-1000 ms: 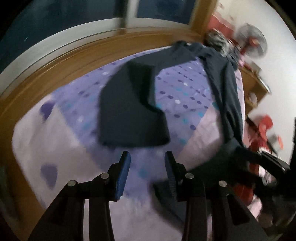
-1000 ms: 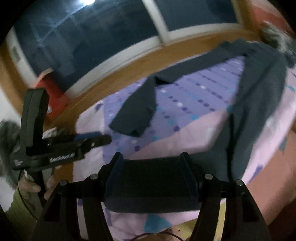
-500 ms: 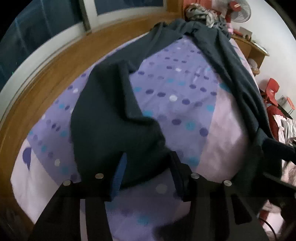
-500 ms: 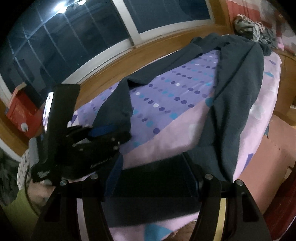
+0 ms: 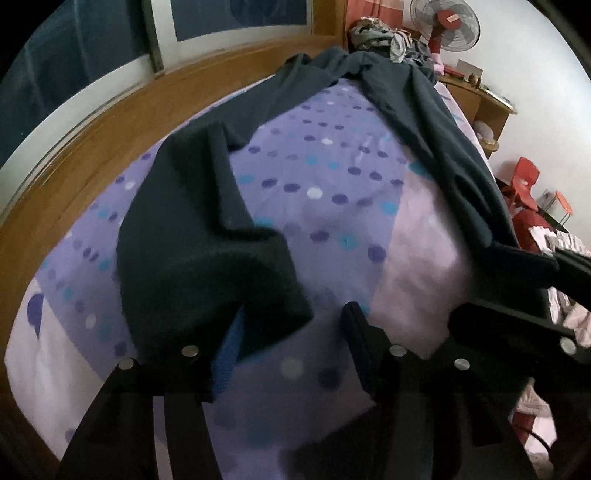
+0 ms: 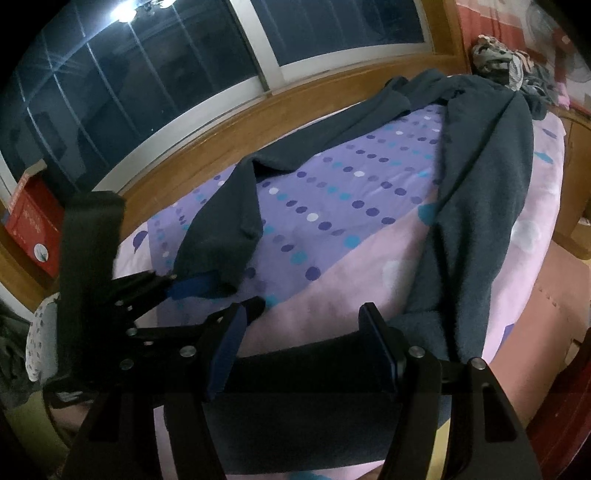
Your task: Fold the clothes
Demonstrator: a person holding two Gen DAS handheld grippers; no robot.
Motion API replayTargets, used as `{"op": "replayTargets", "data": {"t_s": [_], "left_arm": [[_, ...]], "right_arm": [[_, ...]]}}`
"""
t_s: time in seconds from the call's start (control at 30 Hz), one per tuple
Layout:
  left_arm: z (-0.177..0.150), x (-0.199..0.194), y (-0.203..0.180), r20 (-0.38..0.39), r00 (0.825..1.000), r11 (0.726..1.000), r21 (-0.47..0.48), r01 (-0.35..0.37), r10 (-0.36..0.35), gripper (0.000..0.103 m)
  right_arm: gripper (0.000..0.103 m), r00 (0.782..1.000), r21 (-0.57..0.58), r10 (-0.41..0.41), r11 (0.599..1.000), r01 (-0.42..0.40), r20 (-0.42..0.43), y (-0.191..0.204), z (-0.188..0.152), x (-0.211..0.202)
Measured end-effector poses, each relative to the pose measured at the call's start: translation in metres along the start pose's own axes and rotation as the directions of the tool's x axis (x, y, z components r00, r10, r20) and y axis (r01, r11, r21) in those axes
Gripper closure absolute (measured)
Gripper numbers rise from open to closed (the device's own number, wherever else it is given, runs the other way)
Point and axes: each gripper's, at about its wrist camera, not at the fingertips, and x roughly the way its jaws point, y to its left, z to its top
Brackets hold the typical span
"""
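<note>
Dark navy trousers lie in a V on the purple dotted bed sheet (image 5: pixel 332 192). The left leg (image 5: pixel 192 240) ends in a cuff right at my left gripper (image 5: pixel 293 314). Its jaws are opening; the cuff's corner hangs over the blue left pad (image 5: pixel 229 350) and nothing is pressed. From the right wrist view the left gripper (image 6: pixel 225 293) sits at that cuff (image 6: pixel 218 251). The right leg (image 6: pixel 487 192) runs down the bed's edge. My right gripper (image 6: pixel 303 314) is shut on its cuff (image 6: pixel 303 373), a dark band spanning pad to pad.
A wooden bed frame (image 5: pixel 110 122) and dark windows (image 6: pixel 166 74) run along the far side. A heap of clothes (image 5: pixel 384 33) and a fan (image 5: pixel 454 26) stand past the waistband. A red chair (image 5: pixel 524 181) is at the right, a red box (image 6: pixel 29 221) at the left.
My left gripper came forward and down onto the near cuff and its jaws widened. My right gripper kept its hold on the other cuff and barely shifted.
</note>
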Motion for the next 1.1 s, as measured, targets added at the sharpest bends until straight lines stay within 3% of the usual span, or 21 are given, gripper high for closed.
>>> {"op": "replayTargets", "data": {"t_s": [0.03,0.07,0.17,0.33,0.43,0.53,0.67,0.73,0.77,0.8,0.83,0.9,0.97,1.03,1.07,1.1], "left_arm": [[0.004,0.001,0.003,0.002,1.0,1.0,-0.018,0.003,-0.003,0.071],[0.007,0.001,0.008,0.0,1.0,0.999,-0.033,-0.006,0.006,0.099],[0.015,-0.015,0.041,0.025,0.997,0.984,-0.161,0.075,-0.072,0.099],[0.029,-0.084,0.104,0.199,0.98,0.94,-0.328,0.09,-0.024,0.099],[0.033,-0.108,0.141,0.265,0.964,0.911,-0.399,0.107,0.002,0.099],[0.039,-0.118,0.169,0.305,0.952,0.88,-0.451,0.152,-0.008,0.099],[0.045,-0.118,0.183,0.349,0.933,0.828,-0.493,0.267,-0.093,0.099],[0.047,-0.12,0.18,0.372,0.919,0.81,-0.493,0.317,-0.133,0.099],[0.049,-0.123,0.178,0.38,0.914,0.809,-0.489,0.326,-0.139,0.099],[0.052,-0.126,0.176,0.393,0.908,0.807,-0.484,0.34,-0.147,0.099],[0.053,-0.129,0.174,0.4,0.904,0.805,-0.482,0.346,-0.149,0.099],[0.054,-0.135,0.171,0.416,0.897,0.802,-0.478,0.358,-0.152,0.099],[0.058,-0.137,0.171,0.425,0.893,0.802,-0.477,0.36,-0.149,0.099],[0.058,-0.138,0.171,0.43,0.891,0.796,-0.483,0.365,-0.147,0.099],[0.058,-0.138,0.171,0.43,0.892,0.795,-0.489,0.36,-0.14,0.099],[0.055,-0.139,0.172,0.431,0.892,0.789,-0.497,0.36,-0.136,0.099]], "right_arm": [[0.039,1.0,0.004,-0.001,1.0,0.001,0.002,-0.001,0.0,0.0],[0.039,1.0,0.009,0.0,1.0,0.0,0.004,-0.003,0.001,0.0],[0.039,1.0,0.019,0.002,1.0,-0.002,0.008,-0.007,0.002,0.0],[0.039,0.999,-0.021,0.037,0.999,-0.037,-0.006,0.0,0.012,0.012],[0.039,0.993,-0.014,0.121,0.993,-0.121,-0.015,0.01,0.032,0.029],[0.039,0.963,0.092,0.265,0.961,-0.26,-0.044,0.019,0.059,0.062],[0.039,0.902,0.272,0.427,0.877,-0.395,-0.064,0.035,0.083,0.118],[0.039,0.856,0.358,0.517,0.806,-0.472,-0.035,0.042,0.088,0.14],[0.039,0.819,0.432,0.573,0.735,-0.522,0.015,0.043,0.089,0.153],[0.035,0.801,0.484,0.596,0.688,-0.542,0.051,0.042,0.089,0.16],[0.031,0.789,0.555,0.607,0.626,-0.548,0.094,0.04,0.087,0.17],[0.028,0.784,0.637,0.604,0.55,-0.541,0.145,0.037,0.085,0.183],[0.028,0.79,0.633,0.588,0.547,-0.548,0.176,0.042,0.09,0.188],[0.041,0.779,0.626,0.599,0.539,-0.564,0.187,0.047,0.094,0.193],[0.078,0.772,0.624,0.608,0.534,-0.57,0.185,0.048,0.095,0.194],[0.101,0.766,0.622,0.617,0.531,-0.576,0.183,0.05,0.097,0.195]]}}
